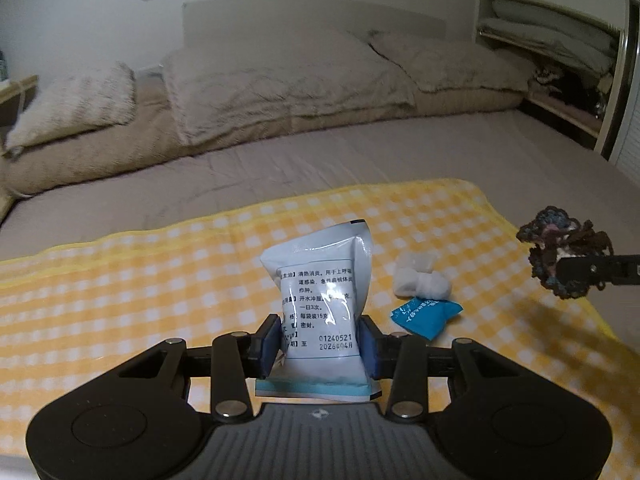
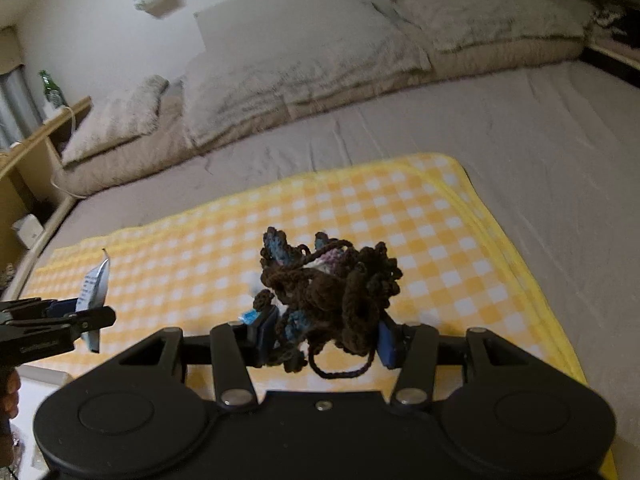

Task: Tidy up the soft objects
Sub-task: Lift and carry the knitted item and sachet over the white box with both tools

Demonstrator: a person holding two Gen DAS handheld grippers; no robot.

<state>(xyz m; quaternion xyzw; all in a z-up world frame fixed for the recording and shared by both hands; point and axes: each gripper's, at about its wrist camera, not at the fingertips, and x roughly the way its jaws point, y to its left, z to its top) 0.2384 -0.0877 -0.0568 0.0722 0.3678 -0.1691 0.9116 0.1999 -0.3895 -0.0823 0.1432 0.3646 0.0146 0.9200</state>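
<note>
The left gripper (image 1: pixel 319 342) clamps a white sachet (image 1: pixel 320 296) near its lower end, long axis upright along the fingers, above the yellow checked cloth (image 1: pixel 140 280). The right gripper (image 2: pixel 326 338) holds a dark crocheted bundle (image 2: pixel 328 288). A white wad (image 1: pixel 420 280) and a blue packet (image 1: pixel 426 314) lie on the cloth between both, maybe nearer the left. The sachet carries Chinese print with "01240521".

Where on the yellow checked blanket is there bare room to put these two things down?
The blanket is bare over its whole left half, from the sachet in the left tongs out to the edge. The far strip along the grey sheet is free too. It is crowded right of centre: a white bundle and a blue packet.
</note>
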